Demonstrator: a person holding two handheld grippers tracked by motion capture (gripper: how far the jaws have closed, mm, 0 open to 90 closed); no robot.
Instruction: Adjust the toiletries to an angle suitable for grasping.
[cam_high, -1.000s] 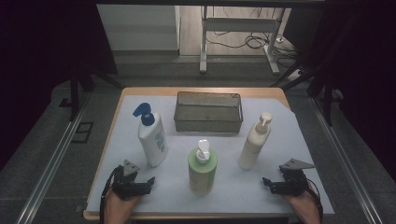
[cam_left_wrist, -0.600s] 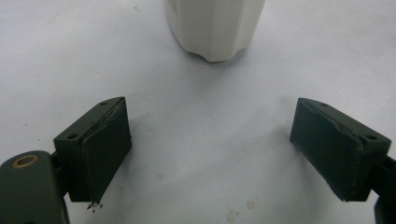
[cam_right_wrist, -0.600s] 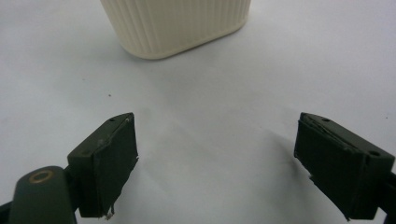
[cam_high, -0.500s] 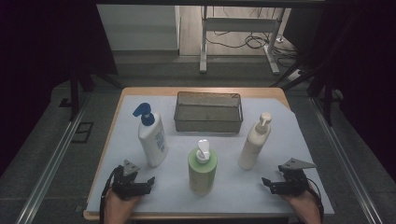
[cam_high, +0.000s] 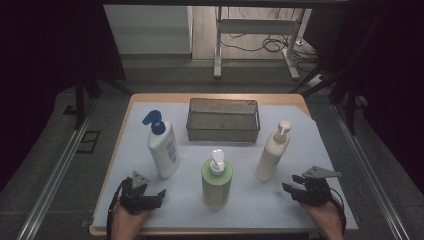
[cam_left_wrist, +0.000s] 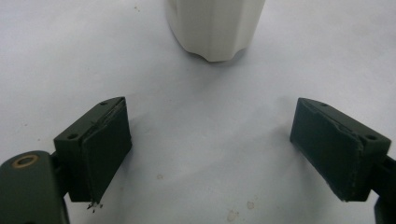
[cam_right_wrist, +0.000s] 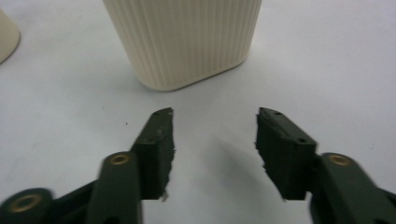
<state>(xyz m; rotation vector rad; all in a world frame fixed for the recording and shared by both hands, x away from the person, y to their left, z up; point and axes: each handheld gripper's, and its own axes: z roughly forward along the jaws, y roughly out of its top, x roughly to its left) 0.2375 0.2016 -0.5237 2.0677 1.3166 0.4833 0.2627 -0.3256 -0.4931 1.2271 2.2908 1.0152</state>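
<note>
Right gripper (cam_high: 295, 189) sits near the bench's front right corner, jaws just closing partway with nothing between them, cream bottle (cam_high: 271, 152) right ahead. Left gripper (cam_high: 152, 195) waits wide open, empty. Next I'd reopen and ease forward around it.

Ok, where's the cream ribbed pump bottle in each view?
High view: the cream bottle stands right of centre, in front of the wire basket's right corner.
Right gripper view: its ribbed base sits at top centre.
Left gripper view: the base at the top is smooth and whiter, probably the blue-pump bottle instead.
Shared landmark: the white sheet under everything.
</note>
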